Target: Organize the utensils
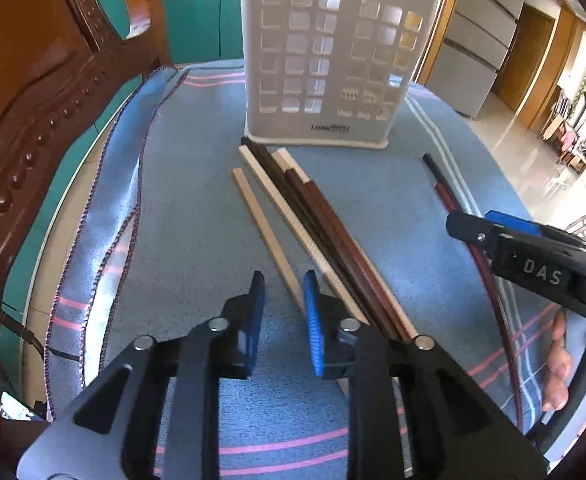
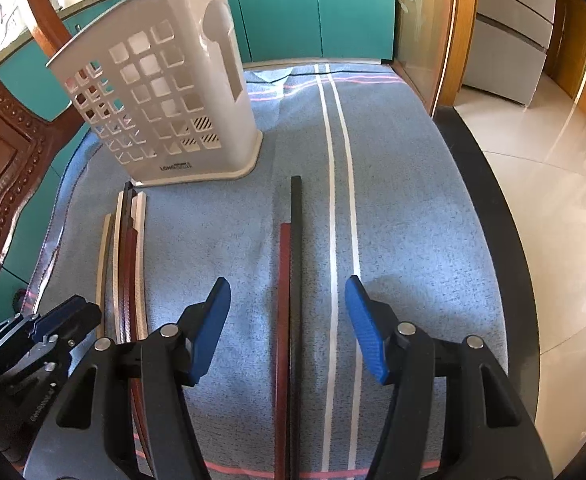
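Observation:
A white perforated utensil holder [image 1: 333, 60] stands upright at the far end of a blue striped cloth [image 1: 197, 208]; it also shows in the right wrist view [image 2: 165, 96]. A bundle of pale and dark brown chopsticks [image 1: 305, 220] lies in front of it, seen at left in the right wrist view [image 2: 127, 264]. My left gripper [image 1: 283, 284] is open and empty, with a pale chopstick between its fingertips. A red and a black chopstick [image 2: 291, 280] lie apart; my right gripper [image 2: 287, 292] is open over them, empty.
A carved wooden chair back [image 1: 33, 100] rises at the left. Teal cabinets [image 2: 313, 8] stand behind. The cloth's right edge [image 2: 489, 216] drops to a shiny tiled floor. The right gripper's body [image 1: 541, 264] sits at the right of the left wrist view.

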A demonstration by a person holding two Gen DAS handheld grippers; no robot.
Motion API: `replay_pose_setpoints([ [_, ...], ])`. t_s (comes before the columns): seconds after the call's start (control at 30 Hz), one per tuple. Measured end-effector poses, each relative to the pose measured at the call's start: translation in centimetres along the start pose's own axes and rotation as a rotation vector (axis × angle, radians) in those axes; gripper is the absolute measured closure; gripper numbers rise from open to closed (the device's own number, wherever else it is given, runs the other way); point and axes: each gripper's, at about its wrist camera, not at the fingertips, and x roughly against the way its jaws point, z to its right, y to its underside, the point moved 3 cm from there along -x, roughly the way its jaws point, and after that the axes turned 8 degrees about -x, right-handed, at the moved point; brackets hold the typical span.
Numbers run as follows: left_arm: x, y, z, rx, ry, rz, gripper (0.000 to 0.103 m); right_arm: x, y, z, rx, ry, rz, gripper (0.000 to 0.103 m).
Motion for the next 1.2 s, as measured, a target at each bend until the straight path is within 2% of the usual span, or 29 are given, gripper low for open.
replay_pose_setpoints([
  [0.17, -0.4, 0.0, 0.6, -0.029, -0.032, -0.009, 0.073, -0.1, 0.1, 0.1, 0.003, 0.009, -0.008, 0.044],
  [0.23, -0.4, 0.1, 0.9, -0.036, -0.033, -0.007, 0.082, -0.1, 0.1, 0.1, 0.004, 0.010, -0.007, 0.044],
  [0.27, -0.4, 0.1, 1.0, -0.034, -0.021, -0.005, 0.090, -0.1, 0.2, 0.1, 0.006, 0.011, -0.007, 0.044],
  [0.33, -0.3, 0.1, 0.9, -0.024, -0.024, 0.000, 0.093, -0.3, 0.0, 0.0, 0.005, 0.012, -0.007, 0.044],
  [0.47, 0.2, -0.1, 0.6, -0.003, -0.023, 0.022, 0.095, -0.2, 0.1, 0.0, 0.002, 0.013, -0.008, 0.044],
  [0.73, 2.7, -0.7, 0.2, 0.026, 0.026, 0.126, 0.097, -0.3, 0.1, 0.0, 0.005, 0.014, -0.009, 0.044],
  [0.93, 2.7, -0.2, -1.4, 0.081, 0.014, 0.102, 0.097, -0.3, 0.1, -0.1, 0.005, 0.017, -0.006, 0.044],
  [0.97, 2.5, -0.2, -1.8, 0.097, 0.013, 0.094, 0.096, -0.3, 0.1, -0.1, 0.003, 0.016, -0.004, 0.044],
  [1.07, 2.1, 0.1, -3.3, 0.157, 0.027, 0.072, 0.083, 0.1, 0.0, -0.4, 0.001, -0.002, 0.011, 0.044],
  [1.2, 1.8, 0.3, -4.3, 0.179, 0.022, 0.055, 0.075, 0.4, 0.0, -1.5, 0.046, -0.017, 0.023, 0.044],
])
